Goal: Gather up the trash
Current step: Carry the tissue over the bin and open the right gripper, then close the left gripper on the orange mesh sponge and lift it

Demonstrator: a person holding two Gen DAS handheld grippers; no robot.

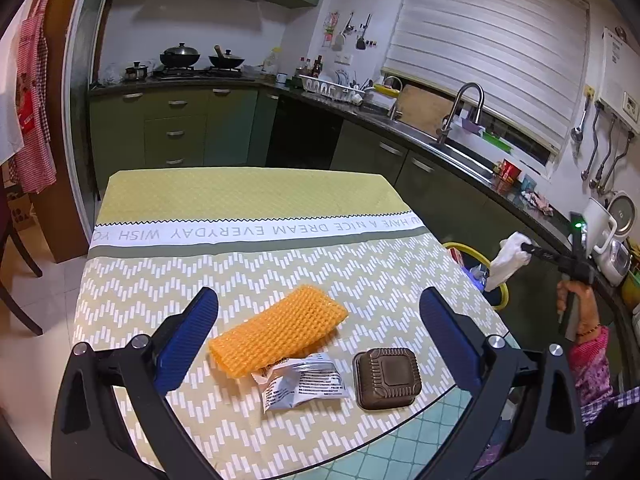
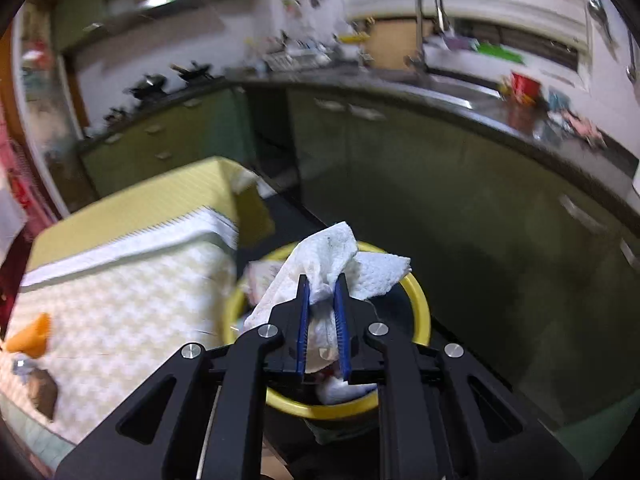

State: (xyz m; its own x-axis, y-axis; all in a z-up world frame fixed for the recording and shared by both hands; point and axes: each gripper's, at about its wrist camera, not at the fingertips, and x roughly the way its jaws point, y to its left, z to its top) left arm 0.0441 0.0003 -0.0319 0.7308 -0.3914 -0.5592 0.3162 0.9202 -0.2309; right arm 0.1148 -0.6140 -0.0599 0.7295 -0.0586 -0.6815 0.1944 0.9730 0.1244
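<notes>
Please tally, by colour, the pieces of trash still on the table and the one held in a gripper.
Orange: 1, foam net
Silver: 1, wrapper
Brown: 1, tray
White: 1, tissue, held in the right gripper above the bin
Total: 4

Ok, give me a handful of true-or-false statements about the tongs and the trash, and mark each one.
1. The right tongs are shut on a paper towel. True.
2. The paper towel lies on the table. False: it is held above the yellow-rimmed bin.
3. The left tongs are open. True.
4. The left tongs grip the orange net. False: it lies on the table, untouched.
5. A wrapper lies beside a brown tray. True.
</notes>
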